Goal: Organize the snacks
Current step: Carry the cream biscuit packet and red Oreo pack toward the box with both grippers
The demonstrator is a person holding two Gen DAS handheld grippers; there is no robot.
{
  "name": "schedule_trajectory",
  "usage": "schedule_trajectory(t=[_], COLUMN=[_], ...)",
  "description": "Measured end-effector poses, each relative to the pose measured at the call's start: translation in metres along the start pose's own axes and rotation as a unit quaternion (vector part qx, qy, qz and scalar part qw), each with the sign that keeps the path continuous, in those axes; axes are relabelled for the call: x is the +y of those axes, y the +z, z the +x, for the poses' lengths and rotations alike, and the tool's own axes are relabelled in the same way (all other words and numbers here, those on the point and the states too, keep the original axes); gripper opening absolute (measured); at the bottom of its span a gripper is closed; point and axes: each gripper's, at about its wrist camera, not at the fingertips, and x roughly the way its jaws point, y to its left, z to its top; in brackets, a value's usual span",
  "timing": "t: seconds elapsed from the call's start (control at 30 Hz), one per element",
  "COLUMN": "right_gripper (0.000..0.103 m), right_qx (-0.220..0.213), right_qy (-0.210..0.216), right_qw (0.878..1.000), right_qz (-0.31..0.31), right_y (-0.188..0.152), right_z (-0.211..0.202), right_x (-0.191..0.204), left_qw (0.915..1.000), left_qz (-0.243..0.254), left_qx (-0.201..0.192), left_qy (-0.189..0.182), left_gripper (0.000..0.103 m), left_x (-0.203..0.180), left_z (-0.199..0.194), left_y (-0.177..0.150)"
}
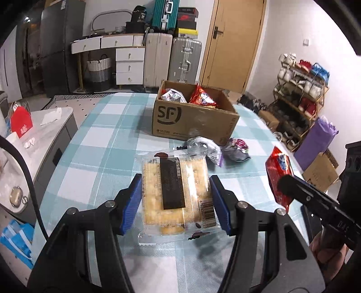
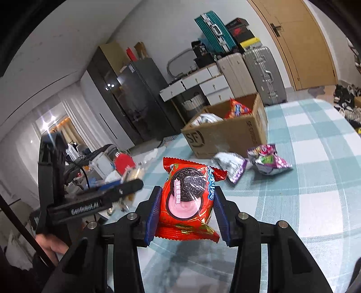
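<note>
Left claw [image 1: 176,200] squeezes a clear cracker pack [image 1: 174,193], and right claw [image 2: 188,213] squeezes a red cookie bag [image 2: 188,198]. Cookie bag's bottom hides behind the pads. Both packs point longways toward the box [image 1: 191,119].

We observe a white-walled room with a closed wooden door [image 1: 234,40] in the far wall. Left of it stand two upright suitcases [image 1: 172,59], with a teal suitcase [image 1: 165,13] and boxes stacked above. Adjacent is a white drawer unit [image 1: 129,65] with a woven basket [image 1: 99,73] beneath the desk. A dark refrigerator [image 1: 56,45] occupies the left side. A shoe rack [image 1: 297,97] lines the right wall. We note curtained windows with glare [image 2: 54,126] at far left.
</note>
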Motion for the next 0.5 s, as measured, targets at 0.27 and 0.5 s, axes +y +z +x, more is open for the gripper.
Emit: schedule_trajectory(t=[0.27, 0.5], right_gripper=[0.045, 0.045], right_qx=[-0.007, -0.006], right_qy=[0.008, 0.004], right_qw=[1.000, 1.000], right_qz=[-0.010, -0.014], right_y=[-0.002, 0.004], right_z=[-0.008, 0.002], right_x=[0.017, 0.021], left_qw=[0.9996, 0.9992], left_qz=[-0.008, -0.008], left_qx=[-0.019, -0.030], left_qy=[-0.018, -0.027], left_gripper=[0.056, 0.056], left_x=[0.000, 0.007], left_z=[-0.023, -0.024], left_y=[-0.013, -0.004])
